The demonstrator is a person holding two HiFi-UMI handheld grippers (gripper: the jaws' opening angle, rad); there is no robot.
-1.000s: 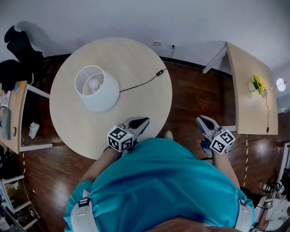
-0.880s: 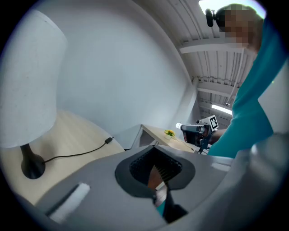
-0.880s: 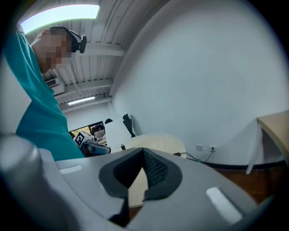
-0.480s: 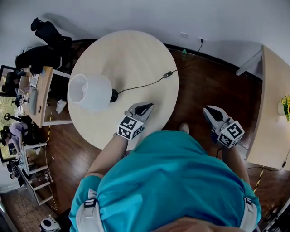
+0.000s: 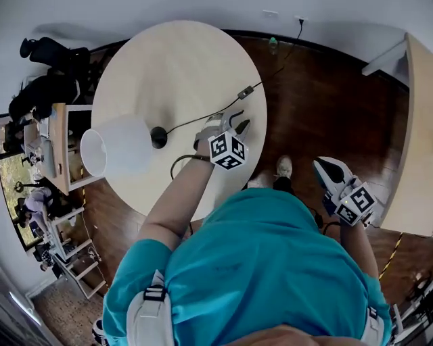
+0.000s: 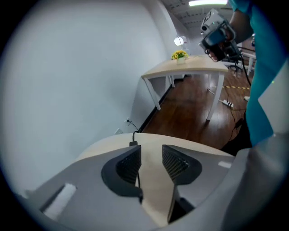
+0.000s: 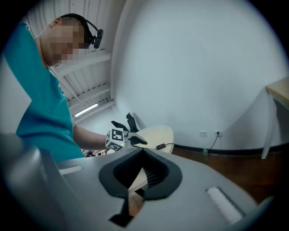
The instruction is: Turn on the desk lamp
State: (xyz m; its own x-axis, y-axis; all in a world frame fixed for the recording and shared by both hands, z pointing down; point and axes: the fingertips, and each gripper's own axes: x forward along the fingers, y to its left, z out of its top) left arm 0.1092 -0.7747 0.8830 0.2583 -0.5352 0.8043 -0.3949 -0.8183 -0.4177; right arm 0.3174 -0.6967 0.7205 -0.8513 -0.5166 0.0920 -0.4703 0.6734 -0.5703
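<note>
The desk lamp's white shade (image 5: 115,145) and black base (image 5: 159,137) stand at the left of the round pale table (image 5: 169,61). Its black cord (image 5: 196,119) runs right to an inline switch (image 5: 245,92) near the table's edge. My left gripper (image 5: 235,124) hovers over the table just short of that switch, jaws opening. In the left gripper view the left gripper (image 6: 151,162) shows the cord (image 6: 137,178) on the table between its pads, untouched, with the switch (image 6: 133,144) ahead. My right gripper (image 5: 319,165) hangs shut and empty off the table over the floor.
A second table (image 6: 189,68) with yellow flowers (image 6: 179,55) stands to the right. Wall sockets (image 5: 270,13) and a small green bottle (image 5: 272,44) sit by the far wall. A cluttered desk (image 5: 54,135) and black chairs (image 5: 47,51) crowd the left. My shoe (image 5: 284,165) is on the wood floor.
My left gripper has moved forward from the table's near edge toward the cord and switch, and its jaws have parted. The right gripper stays low at my side. My head view has shifted.
</note>
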